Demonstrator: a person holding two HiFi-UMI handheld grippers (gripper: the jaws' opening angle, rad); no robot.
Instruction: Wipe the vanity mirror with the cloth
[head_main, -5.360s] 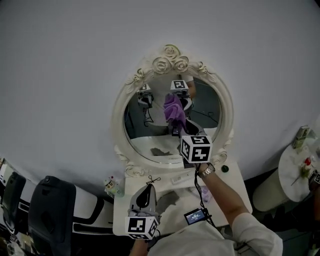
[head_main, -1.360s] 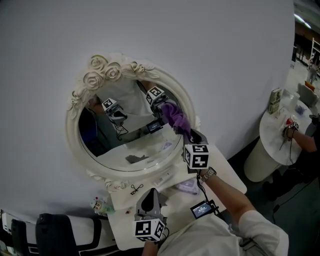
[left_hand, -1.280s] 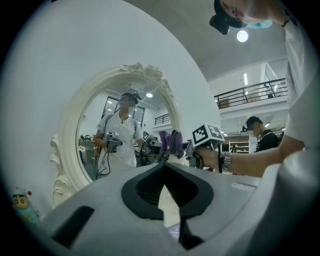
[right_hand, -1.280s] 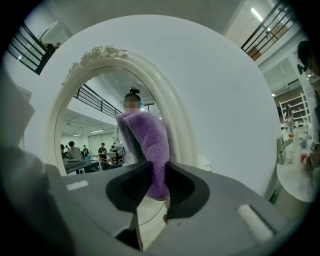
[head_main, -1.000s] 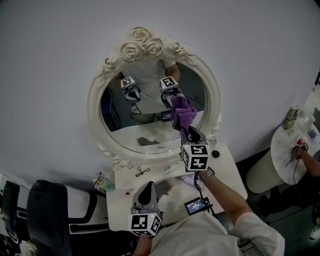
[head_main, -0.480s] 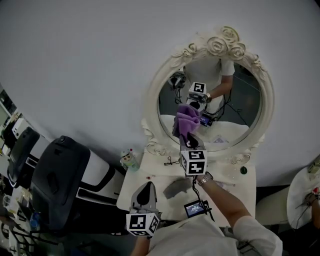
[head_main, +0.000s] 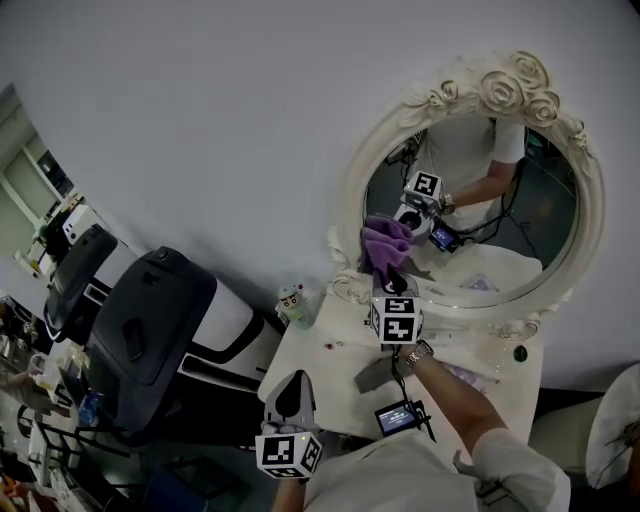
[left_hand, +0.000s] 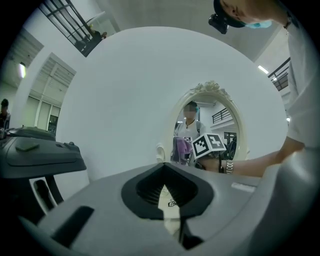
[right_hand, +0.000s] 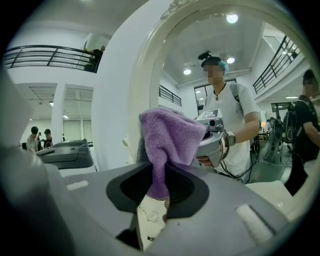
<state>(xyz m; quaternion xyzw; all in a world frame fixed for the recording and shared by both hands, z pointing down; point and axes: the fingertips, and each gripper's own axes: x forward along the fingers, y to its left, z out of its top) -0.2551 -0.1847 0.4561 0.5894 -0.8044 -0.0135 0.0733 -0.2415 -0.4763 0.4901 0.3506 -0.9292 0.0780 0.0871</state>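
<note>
One purple cloth (right_hand: 167, 137) clamped in right claw (right_hand: 162, 192), at vanity mirror (head_main: 350, 205) rim

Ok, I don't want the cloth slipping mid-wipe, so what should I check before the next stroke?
1. Cloth clamped in the fingers of the right gripper: ok.
2. Cloth touching the mirror glass, near its left edge: ok.
3. Left gripper empty, fingers together, away from the mirror: ok.
4. Items on the vanity top clear of the right arm: cannot tell.
5. Glass free of streaks: cannot tell.
</note>
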